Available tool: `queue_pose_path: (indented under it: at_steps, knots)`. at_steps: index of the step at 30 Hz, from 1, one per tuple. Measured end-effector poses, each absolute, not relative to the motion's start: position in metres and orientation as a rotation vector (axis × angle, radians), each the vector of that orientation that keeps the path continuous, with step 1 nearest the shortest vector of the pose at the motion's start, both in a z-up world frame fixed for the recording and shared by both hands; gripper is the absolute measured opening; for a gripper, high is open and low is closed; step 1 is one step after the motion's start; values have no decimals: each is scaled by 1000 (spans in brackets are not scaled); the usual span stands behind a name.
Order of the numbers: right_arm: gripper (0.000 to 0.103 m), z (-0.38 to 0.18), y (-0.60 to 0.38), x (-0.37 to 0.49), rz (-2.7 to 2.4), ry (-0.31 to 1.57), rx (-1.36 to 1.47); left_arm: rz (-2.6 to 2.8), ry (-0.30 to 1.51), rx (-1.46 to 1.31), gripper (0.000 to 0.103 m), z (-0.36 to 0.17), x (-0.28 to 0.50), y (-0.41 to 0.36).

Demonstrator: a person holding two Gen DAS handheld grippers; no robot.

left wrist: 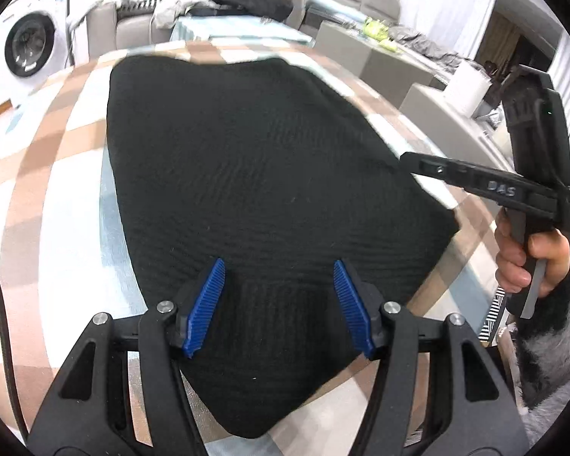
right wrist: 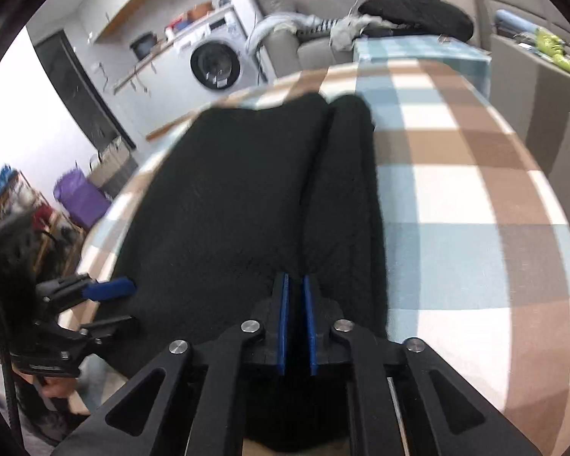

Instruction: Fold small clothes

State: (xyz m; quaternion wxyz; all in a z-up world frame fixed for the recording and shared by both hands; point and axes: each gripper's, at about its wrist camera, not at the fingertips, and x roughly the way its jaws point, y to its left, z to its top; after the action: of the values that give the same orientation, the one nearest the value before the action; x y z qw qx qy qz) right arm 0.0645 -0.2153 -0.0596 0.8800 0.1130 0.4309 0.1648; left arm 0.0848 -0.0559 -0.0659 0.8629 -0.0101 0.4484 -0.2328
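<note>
A black knit garment (left wrist: 254,174) lies flat on the checked tablecloth (left wrist: 49,174). My left gripper (left wrist: 279,288) hovers over its near end, open, with only cloth below its blue pads (left wrist: 209,304). In the right wrist view the garment (right wrist: 228,197) has its right side folded over in a long strip (right wrist: 345,190). My right gripper (right wrist: 296,304) sits over its near end beside that strip, pads a narrow gap apart, with no cloth seen pinched. From the left wrist view, the right gripper (left wrist: 408,161) reaches the garment's right edge, held by a hand (left wrist: 520,262). The left gripper (right wrist: 121,304) shows open at the garment's left edge.
A sofa (right wrist: 285,49) behind the table carries a heap of dark clothes (right wrist: 414,11). A washing machine (right wrist: 214,64) stands at the back left, and a purple bag (right wrist: 79,197) lies on the floor. Grey boxes (left wrist: 383,64) sit past the table's right edge.
</note>
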Motion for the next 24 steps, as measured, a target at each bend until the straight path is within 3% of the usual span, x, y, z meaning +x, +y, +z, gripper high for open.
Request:
queue_pose_path:
  at_steps: [1, 3, 6, 12, 24]
  knots:
    - [31, -52, -218, 60, 344, 867, 240, -501, 929, -19, 57, -62, 83, -58]
    - [36, -35, -217, 48, 391, 801, 238, -534, 915, -11, 58, -60, 83, -65]
    - [36, -30, -201, 42, 463, 783, 190, -548, 937, 4, 58, -69, 90, -75]
    - [35, -73, -172, 56, 475, 896, 89, -562, 917, 14, 58, -80, 94, -72]
    - [38, -55, -186, 63, 375, 847, 32, -439, 905, -44, 58, -67, 116, -38]
